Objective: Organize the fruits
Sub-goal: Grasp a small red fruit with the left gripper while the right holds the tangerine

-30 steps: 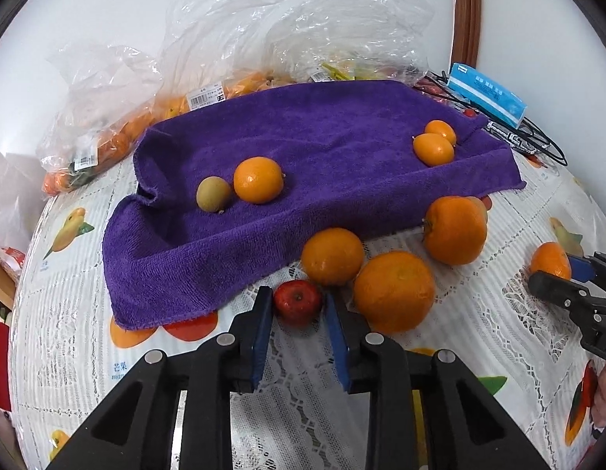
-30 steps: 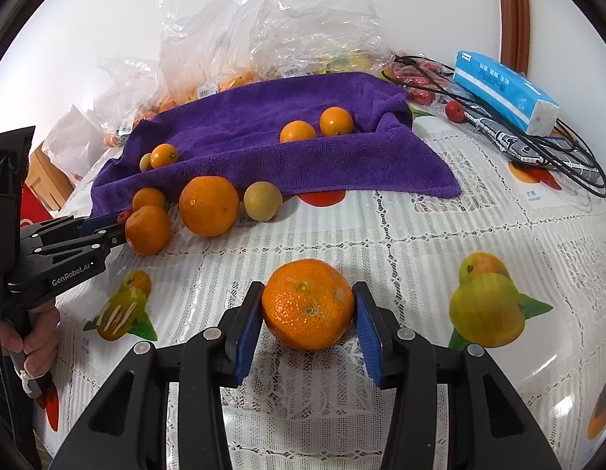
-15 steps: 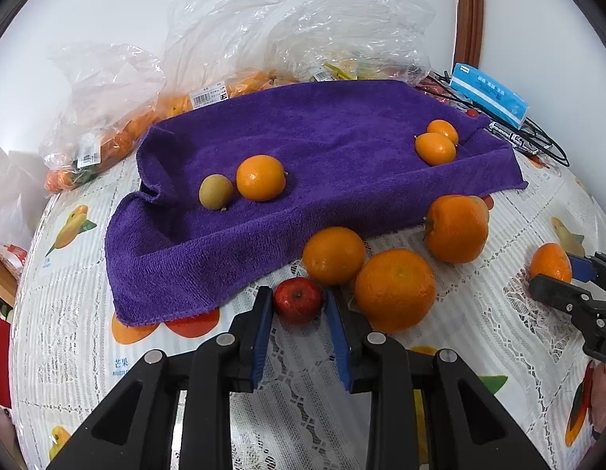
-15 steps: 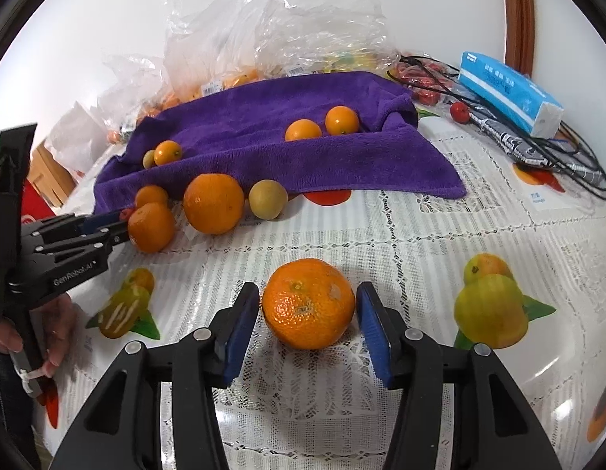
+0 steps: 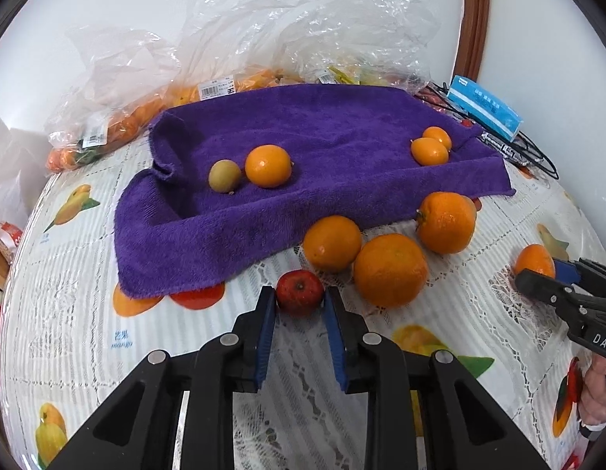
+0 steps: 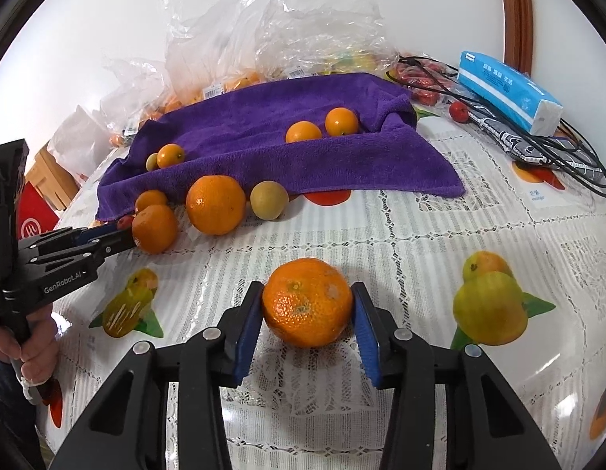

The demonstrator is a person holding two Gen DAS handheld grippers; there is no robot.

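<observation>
fruit is gripped on both sides: the small red fruit is clamped on the tablecloth by the left gripper, just before the purple towel. the mandarin, well short of the towel, sits between the closing fingers of the right gripper, their pads at its flanks.

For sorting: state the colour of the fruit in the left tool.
Red, clearest in the left wrist view.

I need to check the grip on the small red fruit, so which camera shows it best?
The left wrist view: the small red fruit sits centred between the left gripper pads, which press it. The right wrist view shows only a red sliver behind that gripper's tips.
</observation>
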